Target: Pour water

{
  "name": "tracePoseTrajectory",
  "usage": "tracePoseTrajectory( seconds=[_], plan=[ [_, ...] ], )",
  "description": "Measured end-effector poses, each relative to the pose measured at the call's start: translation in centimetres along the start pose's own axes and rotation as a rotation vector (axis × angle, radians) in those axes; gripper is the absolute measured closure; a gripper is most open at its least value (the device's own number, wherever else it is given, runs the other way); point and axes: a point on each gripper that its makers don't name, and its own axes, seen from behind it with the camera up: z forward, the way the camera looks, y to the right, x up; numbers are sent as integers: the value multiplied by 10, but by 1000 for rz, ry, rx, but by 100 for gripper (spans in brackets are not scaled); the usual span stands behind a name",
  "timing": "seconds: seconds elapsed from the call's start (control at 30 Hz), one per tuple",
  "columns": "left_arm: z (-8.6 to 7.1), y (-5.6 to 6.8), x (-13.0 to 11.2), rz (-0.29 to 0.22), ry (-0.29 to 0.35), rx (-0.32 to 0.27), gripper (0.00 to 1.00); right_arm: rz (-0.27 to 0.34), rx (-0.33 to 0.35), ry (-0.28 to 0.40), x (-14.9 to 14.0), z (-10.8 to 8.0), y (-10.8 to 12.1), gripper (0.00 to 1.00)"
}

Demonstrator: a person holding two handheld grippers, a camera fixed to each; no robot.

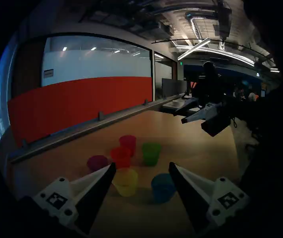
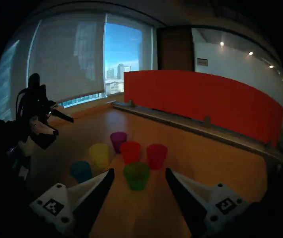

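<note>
Locate the left gripper (image 1: 141,166) at the bottom of the left gripper view: two white fingers with dark inner faces, one square marker on each, jaws spread wide and gripping nothing. Locate the right gripper (image 2: 139,171) at the bottom of the right gripper view in the same condition: two fingers, two markers, jaws wide apart, nothing between them. Note each gripper again, farther off, in the other's view, held above the wooden table (image 1: 197,150) on the opposite side.

Count six on the table, one per colour: one purple cup (image 1: 97,162), one red cup (image 1: 121,156), one pink cup (image 1: 127,142), one green cup (image 1: 151,153), one yellow cup (image 1: 125,181), one blue cup (image 1: 163,187). Find purple, red, pink and green bunched close at the centre, red just beside pink. Find yellow and blue a little apart from that bunch, on the left gripper's side, seen past its fingertips. Find green nearest the right gripper, framed between its two fingers in the right gripper view. All six upright, mouths up. Cannot tell whether any of the six is filled.

Beyond the table edge: one long red partition panel (image 1: 82,99), one window (image 2: 125,67) with city buildings outside, and one blind (image 2: 70,59) lowered beside it.
</note>
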Motion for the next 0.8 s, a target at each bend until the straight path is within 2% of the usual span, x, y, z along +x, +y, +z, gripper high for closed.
tracePoseTrajectory(
  seconds=[0.4,0.8],
  plan=[
    [23,14,-35,11,-57,-59,0,-6,13,-36,-24,23,0,0],
    [40,36,-67,43,-123,-124,0,5,20,-65,-40,38,4,0]
  ],
)
